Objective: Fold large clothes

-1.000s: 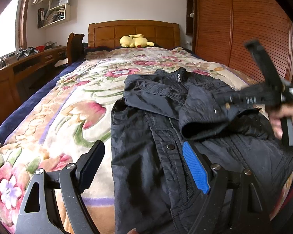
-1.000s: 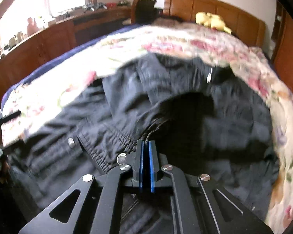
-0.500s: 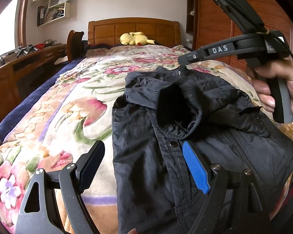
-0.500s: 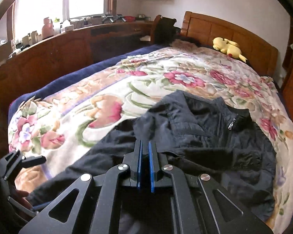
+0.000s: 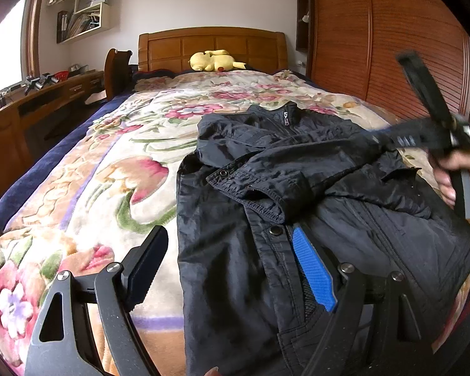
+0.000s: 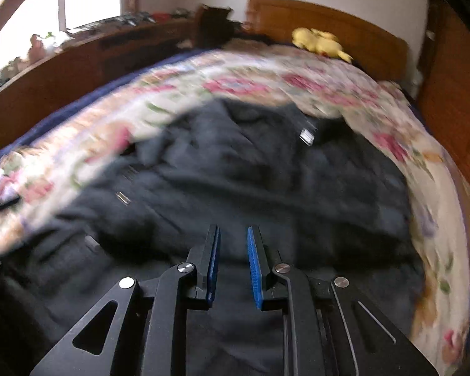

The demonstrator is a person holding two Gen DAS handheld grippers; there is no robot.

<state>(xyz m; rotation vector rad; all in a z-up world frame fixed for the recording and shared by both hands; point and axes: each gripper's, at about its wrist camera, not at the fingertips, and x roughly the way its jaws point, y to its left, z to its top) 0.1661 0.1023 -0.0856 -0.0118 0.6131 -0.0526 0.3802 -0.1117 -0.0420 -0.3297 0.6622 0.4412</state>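
Note:
A black jacket (image 5: pixel 266 172) lies front-up on the floral blanket (image 5: pixel 109 172), zipped collar toward the headboard. One sleeve is folded across its chest, its cuff (image 5: pixel 250 188) lying flat. My left gripper (image 5: pixel 228 235) is held open and wide over the jacket's lower left part, nothing between its fingers. The right wrist view is blurred by motion. There my right gripper (image 6: pixel 232 230) hangs over the jacket (image 6: pixel 266 181), its jaws opening, with nothing between the blue pads (image 6: pixel 254 269). In the left wrist view a hand (image 5: pixel 454 172) holds that gripper above the jacket's right shoulder.
A yellow plush toy (image 5: pixel 214 61) lies against the wooden headboard (image 5: pixel 210 40). A wooden wardrobe (image 5: pixel 391 47) runs along the bed's right side. A desk (image 5: pixel 31 106) with small items and a chair (image 5: pixel 117 72) stand on the left. Bare blanket lies left of the jacket.
The right gripper, shut at the sleeve cuff a second ago, rose away, then dropped back to the jacket's right side with its jaws parted. The sleeve now lies flat. The left gripper kept still.

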